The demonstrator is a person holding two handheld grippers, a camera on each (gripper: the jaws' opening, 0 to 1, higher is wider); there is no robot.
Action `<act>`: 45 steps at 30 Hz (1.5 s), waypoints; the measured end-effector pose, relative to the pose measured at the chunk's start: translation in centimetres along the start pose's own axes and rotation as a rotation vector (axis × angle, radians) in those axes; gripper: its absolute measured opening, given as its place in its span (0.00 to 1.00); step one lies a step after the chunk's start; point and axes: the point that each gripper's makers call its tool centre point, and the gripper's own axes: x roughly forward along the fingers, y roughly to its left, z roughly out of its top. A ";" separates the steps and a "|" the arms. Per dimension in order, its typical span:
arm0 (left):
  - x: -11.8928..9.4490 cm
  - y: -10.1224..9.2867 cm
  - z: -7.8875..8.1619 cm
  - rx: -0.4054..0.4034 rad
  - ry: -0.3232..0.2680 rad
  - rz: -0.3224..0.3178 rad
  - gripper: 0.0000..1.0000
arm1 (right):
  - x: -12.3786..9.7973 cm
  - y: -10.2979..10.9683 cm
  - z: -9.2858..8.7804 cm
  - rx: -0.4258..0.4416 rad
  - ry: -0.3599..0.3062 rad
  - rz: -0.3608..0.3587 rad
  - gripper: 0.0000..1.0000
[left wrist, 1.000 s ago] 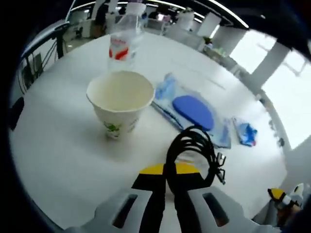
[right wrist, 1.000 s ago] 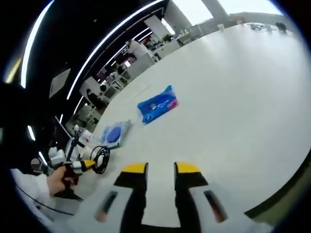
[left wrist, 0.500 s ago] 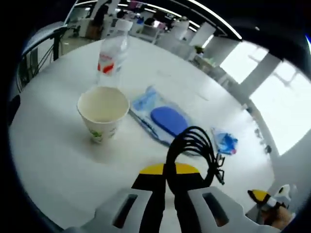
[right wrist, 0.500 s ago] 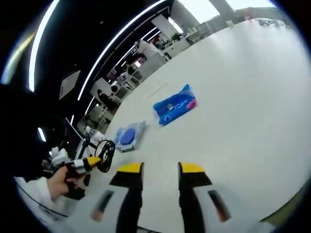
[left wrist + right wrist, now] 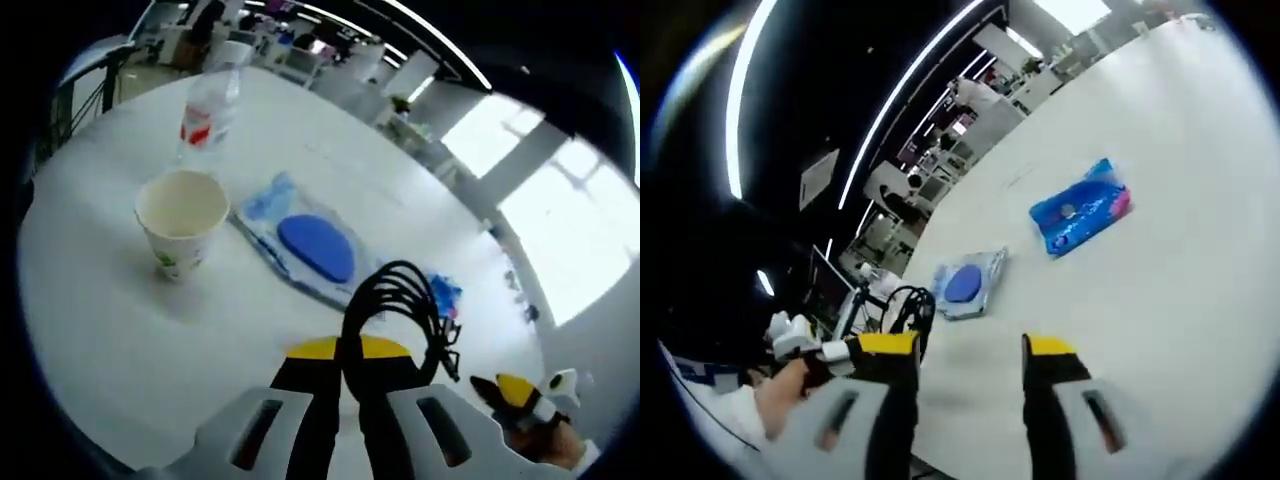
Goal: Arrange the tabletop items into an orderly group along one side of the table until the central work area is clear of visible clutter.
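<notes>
My left gripper (image 5: 349,352) is shut on a coiled black cable (image 5: 401,301), which hangs above the white table (image 5: 100,310). Beyond it lie a clear bag with a blue oval item (image 5: 312,246), a paper cup (image 5: 181,218) and a water bottle (image 5: 208,110). A blue packet (image 5: 446,296) peeks out behind the cable. My right gripper (image 5: 970,348) is open with nothing between its jaws, over the table. In the right gripper view the left gripper (image 5: 845,351) comes in from the left with the black cable (image 5: 912,305), and the clear bag (image 5: 967,284) and blue packet (image 5: 1080,213) lie farther off.
A person's hand (image 5: 780,392) holds the left gripper. The right gripper's yellow tip (image 5: 515,392) shows at the lower right of the left gripper view. Desks and office furniture stand beyond the table's far edge (image 5: 330,95).
The left gripper has risen and pulled back with the cable; cup, bottle and bag look smaller. The right gripper's jaws have spread wider and its view has swung towards the left gripper.
</notes>
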 end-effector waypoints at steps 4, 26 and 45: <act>-0.1 -0.5 -0.1 0.002 0.009 -0.019 0.00 | 0.6 0.8 -0.4 0.042 0.019 0.030 0.43; -0.8 -2.9 -2.1 0.000 0.067 -0.142 0.00 | 4.0 5.1 -3.5 0.116 0.161 0.120 0.49; -1.5 -4.9 -0.7 0.244 -0.065 -0.229 0.16 | 3.1 3.9 -2.3 0.249 0.120 0.129 0.08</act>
